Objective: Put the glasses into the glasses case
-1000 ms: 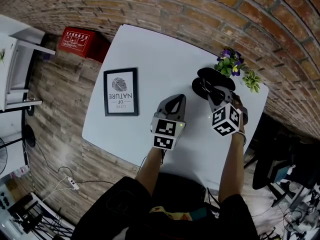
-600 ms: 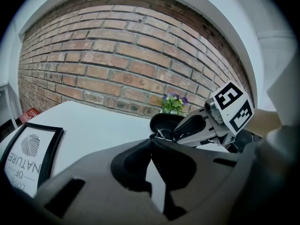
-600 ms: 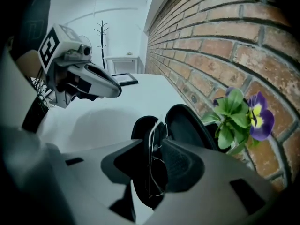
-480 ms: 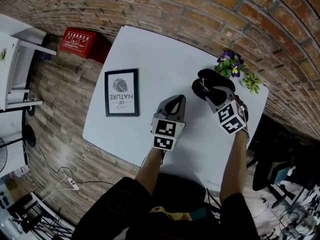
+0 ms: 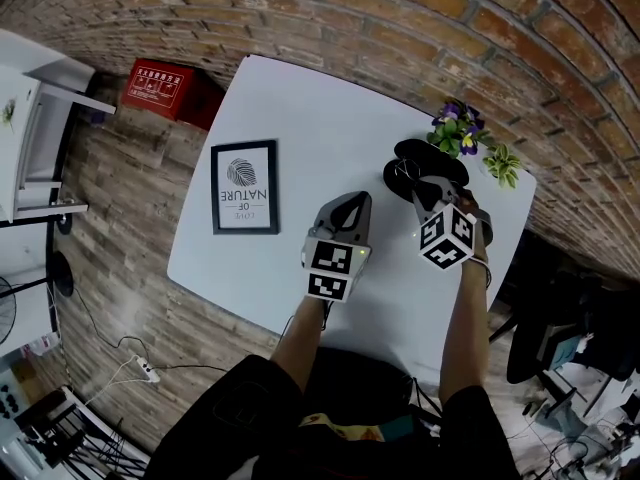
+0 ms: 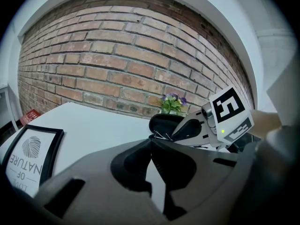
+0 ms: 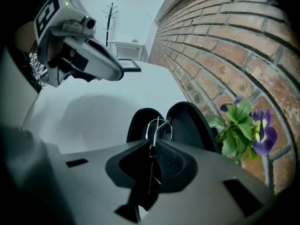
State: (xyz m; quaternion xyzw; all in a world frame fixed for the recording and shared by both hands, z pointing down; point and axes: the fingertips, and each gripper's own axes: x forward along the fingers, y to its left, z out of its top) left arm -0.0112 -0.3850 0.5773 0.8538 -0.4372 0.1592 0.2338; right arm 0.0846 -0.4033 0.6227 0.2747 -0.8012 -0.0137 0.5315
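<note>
The black glasses case [image 5: 428,155] lies open on the white table [image 5: 310,108], just in front of the plant. My right gripper [image 5: 425,190] points steeply down at its near edge. In the right gripper view its jaws have just been closing and the right gripper [image 7: 152,144] is now shut on the thin metal-framed glasses [image 7: 157,124]. The glasses stick out over the open case [image 7: 187,118]. My left gripper [image 5: 345,200] rests mid-table to the left, shut with nothing in it [image 6: 151,143]. It looks towards the case [image 6: 164,123] and the right gripper [image 6: 174,135].
A potted plant with purple flowers [image 5: 465,128] stands right behind the case, near the table's far right corner. A black picture frame [image 5: 243,186] lies flat at the table's left. A red box [image 5: 160,88] sits on the floor beyond. A brick wall runs behind.
The right gripper's marker cube swung slightly right, then back towards the case. The left gripper has not moved.
</note>
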